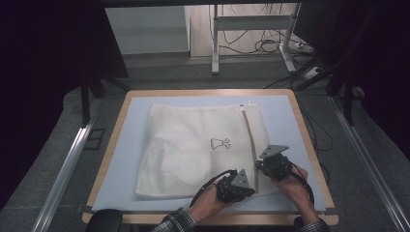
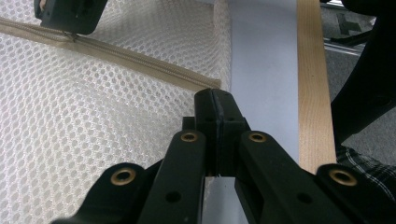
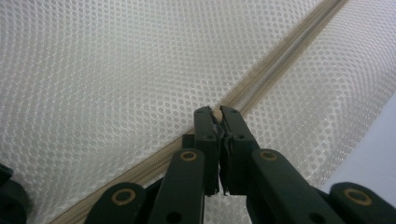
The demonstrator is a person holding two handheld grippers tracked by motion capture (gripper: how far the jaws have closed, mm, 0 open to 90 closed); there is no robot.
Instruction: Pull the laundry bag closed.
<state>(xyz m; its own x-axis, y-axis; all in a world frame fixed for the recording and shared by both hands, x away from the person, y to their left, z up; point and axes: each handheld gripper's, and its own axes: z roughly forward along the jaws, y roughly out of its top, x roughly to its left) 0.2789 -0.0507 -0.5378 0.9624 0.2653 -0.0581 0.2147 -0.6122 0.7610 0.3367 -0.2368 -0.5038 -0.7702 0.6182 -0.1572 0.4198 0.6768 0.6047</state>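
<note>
I see the white mesh laundry bag (image 1: 198, 147) lying flat across the middle of the bench (image 1: 290, 116). My right gripper (image 3: 217, 112) pinches the zip pull on the beige zipper (image 3: 280, 70) near its near end. My left gripper (image 2: 216, 95) is pressed together on the bag's near right corner.

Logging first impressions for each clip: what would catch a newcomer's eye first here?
A big white mesh laundry bag lies flat on the pale blue table, with a small black dress drawing at its middle. Its beige zipper runs along the bag's right side. Near the table's front edge, the right claw is shut on the zipper, and the left claw is shut at the bag's corner.
</note>
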